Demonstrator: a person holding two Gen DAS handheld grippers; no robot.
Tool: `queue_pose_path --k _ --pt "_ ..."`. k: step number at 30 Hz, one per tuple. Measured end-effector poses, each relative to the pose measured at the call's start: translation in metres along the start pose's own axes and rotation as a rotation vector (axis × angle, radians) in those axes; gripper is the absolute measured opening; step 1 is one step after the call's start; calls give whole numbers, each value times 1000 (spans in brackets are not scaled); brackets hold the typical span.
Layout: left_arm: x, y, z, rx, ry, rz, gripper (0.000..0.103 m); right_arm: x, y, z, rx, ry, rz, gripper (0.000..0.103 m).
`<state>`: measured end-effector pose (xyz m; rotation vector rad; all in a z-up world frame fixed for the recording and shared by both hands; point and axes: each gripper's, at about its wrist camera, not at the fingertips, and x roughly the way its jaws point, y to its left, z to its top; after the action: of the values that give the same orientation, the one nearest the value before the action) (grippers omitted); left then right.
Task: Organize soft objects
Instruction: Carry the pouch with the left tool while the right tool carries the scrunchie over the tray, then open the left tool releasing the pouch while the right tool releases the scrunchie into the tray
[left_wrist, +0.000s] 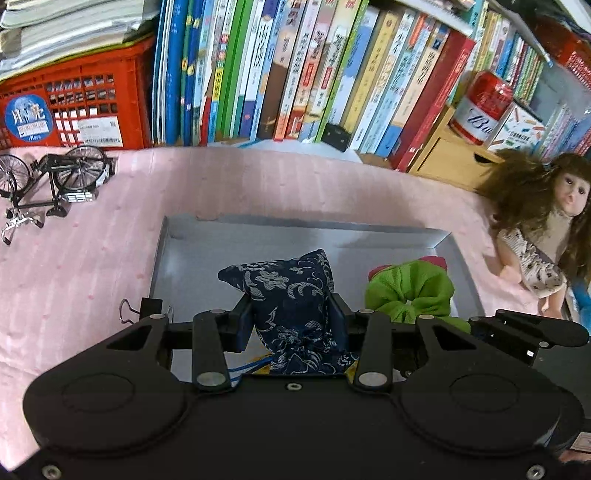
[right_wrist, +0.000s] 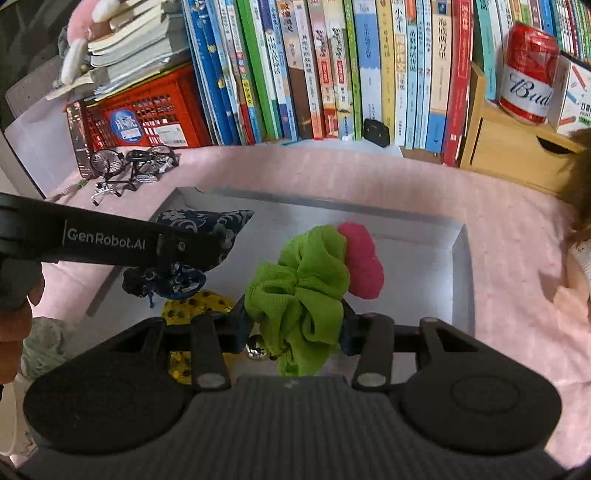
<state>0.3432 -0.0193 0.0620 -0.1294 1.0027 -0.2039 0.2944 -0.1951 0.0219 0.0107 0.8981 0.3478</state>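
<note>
Two grippers over the grey tray (left_wrist: 458, 258) on the pink cloth (left_wrist: 92, 258) right now: the left gripper (left_wrist: 291, 314) is clamped on a navy floral pouch (left_wrist: 288, 291), pads pressing in on both flanks, the pouch poking up above the tray floor. Beside it the right gripper (right_wrist: 295, 321) is pinching a green scrunchie (right_wrist: 303, 280), a red soft piece (right_wrist: 360, 258) touching its far edge and a yellow spotted cloth (right_wrist: 192, 306) lying on the tray just left of it. Books (right_wrist: 332, 66) line the back, a doll (left_wrist: 535, 236) lies right of the tray
</note>
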Motion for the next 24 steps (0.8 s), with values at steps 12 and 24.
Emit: queue_pose_path --k 12,24 --pt "18 -2 -4 5 27 5 40 8 -3 -1 19 22 4 53" --pt "12 -2 -6 12 26 8 45 1 -3 0 4 -1 8 74"
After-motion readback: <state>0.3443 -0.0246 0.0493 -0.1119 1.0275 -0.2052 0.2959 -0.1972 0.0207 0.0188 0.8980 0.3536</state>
